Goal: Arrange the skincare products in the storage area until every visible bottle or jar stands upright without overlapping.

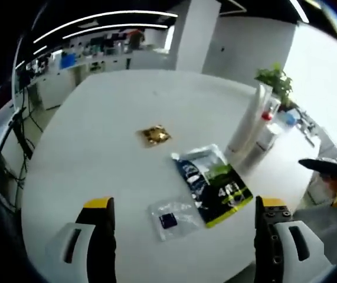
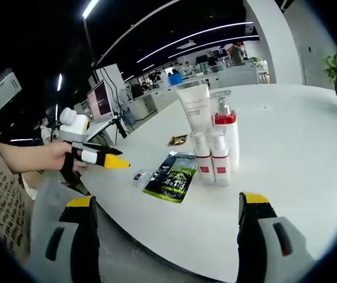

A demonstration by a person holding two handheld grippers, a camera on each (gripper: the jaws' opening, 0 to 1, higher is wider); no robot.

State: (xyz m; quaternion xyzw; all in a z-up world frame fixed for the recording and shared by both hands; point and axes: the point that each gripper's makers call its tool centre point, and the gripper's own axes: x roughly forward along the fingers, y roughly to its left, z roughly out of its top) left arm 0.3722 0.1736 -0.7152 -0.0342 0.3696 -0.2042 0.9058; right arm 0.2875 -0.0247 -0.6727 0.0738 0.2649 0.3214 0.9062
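the skincare products are grouped on the round white table [image 2: 286, 135]: a white tube [image 2: 194, 107] is stood on its cap at the back, a pump bottle with a red collar [image 2: 225, 127] is upright beside it, and two small white bottles with red labels [image 2: 210, 156] are stood in front, touching or nearly so. all appear upright already, presumably kept close so they fit the storage spot. flat items are laid nearby and apart: a dark and green sachet [image 2: 171, 177], a small clear packet [image 2: 140, 176] and a gold foil packet [image 2: 177, 140]. the right gripper [image 2: 165, 236] is held spread wide and empty, short of the table edge. the left gripper [image 1: 183, 236] is likewise parted, grasping nothing, above the sachet.
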